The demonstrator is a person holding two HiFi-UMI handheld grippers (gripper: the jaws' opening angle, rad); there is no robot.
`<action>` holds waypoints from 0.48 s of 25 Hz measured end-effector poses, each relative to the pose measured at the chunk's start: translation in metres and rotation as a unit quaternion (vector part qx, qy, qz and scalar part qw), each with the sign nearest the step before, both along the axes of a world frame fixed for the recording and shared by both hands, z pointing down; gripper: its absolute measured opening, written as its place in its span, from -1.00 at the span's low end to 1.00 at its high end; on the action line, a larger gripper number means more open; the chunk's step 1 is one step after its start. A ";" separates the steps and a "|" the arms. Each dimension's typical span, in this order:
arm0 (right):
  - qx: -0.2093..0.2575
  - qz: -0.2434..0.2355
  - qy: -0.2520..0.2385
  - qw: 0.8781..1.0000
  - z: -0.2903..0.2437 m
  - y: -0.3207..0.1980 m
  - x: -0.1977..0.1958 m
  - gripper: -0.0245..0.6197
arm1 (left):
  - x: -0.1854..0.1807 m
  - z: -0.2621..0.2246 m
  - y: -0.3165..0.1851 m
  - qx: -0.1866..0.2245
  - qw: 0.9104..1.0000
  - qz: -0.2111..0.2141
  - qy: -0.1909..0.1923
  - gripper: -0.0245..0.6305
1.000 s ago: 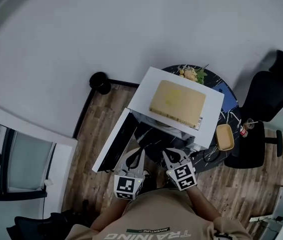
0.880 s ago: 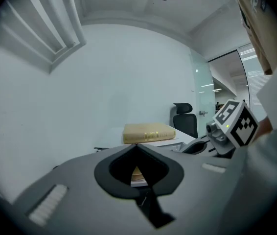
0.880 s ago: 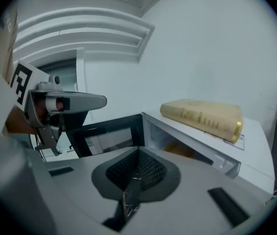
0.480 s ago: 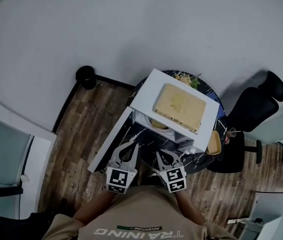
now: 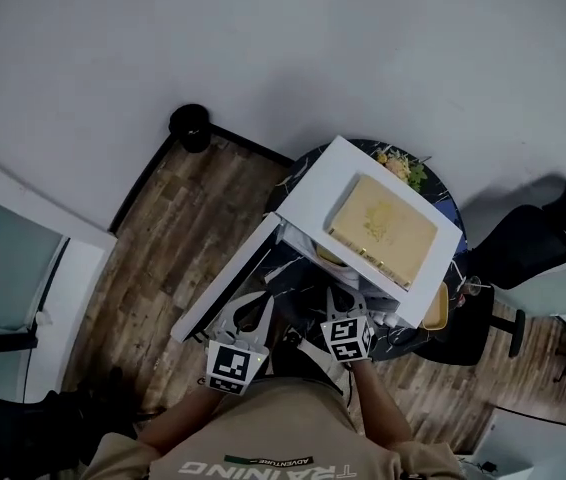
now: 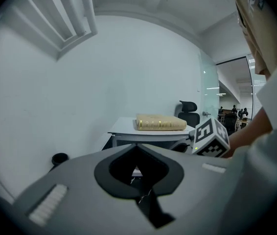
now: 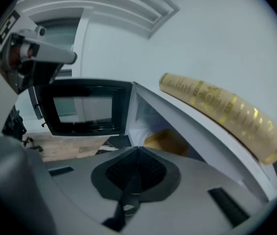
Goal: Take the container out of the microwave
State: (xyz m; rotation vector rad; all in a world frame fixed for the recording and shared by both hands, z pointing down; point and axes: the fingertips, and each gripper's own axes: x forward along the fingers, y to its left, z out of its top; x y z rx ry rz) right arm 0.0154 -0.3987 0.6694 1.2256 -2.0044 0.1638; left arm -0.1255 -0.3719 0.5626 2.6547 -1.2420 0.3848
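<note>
A person is holding the left gripper and the right gripper side by side, low in front of a white box-shaped microwave that is standing on a dark, white-veined round tabletop. Both grippers are showing their jaws pressed together at the tips with nothing between them. The microwave's black-windowed door is hanging open, ahead and to the left of the right gripper. The yellow container is sitting inside the white cavity, just ahead of the right gripper's tips and slightly to their right, not touching them. A flat tan rectangular box is lying on the microwave's roof, above and beyond both grippers. A black office chair is standing well off to the right of the right gripper, and a small round black object is resting on the wood floor far ahead and left of the left gripper.
</note>
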 end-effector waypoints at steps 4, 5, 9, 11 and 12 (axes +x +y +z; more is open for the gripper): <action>0.017 -0.034 0.077 0.996 0.024 -0.025 0.007 -0.90 | 0.005 0.012 0.002 -0.021 1.000 -0.018 0.002 -0.91; 0.021 -0.044 0.096 0.994 0.031 -0.030 0.006 -0.90 | 0.008 0.015 0.002 -0.022 1.000 -0.018 0.000 -0.91; 0.039 -0.082 0.160 0.983 0.051 -0.048 0.000 -0.90 | 0.016 0.019 0.000 -0.021 1.000 -0.014 -0.005 -0.91; 0.041 -0.102 0.186 0.976 0.060 -0.050 -0.002 -0.90 | 0.018 0.020 0.002 -0.024 1.000 -0.016 -0.008 -0.91; 0.041 -0.109 0.194 0.974 0.062 -0.051 -0.004 -0.90 | 0.018 0.020 0.003 -0.024 0.999 -0.018 -0.009 -0.91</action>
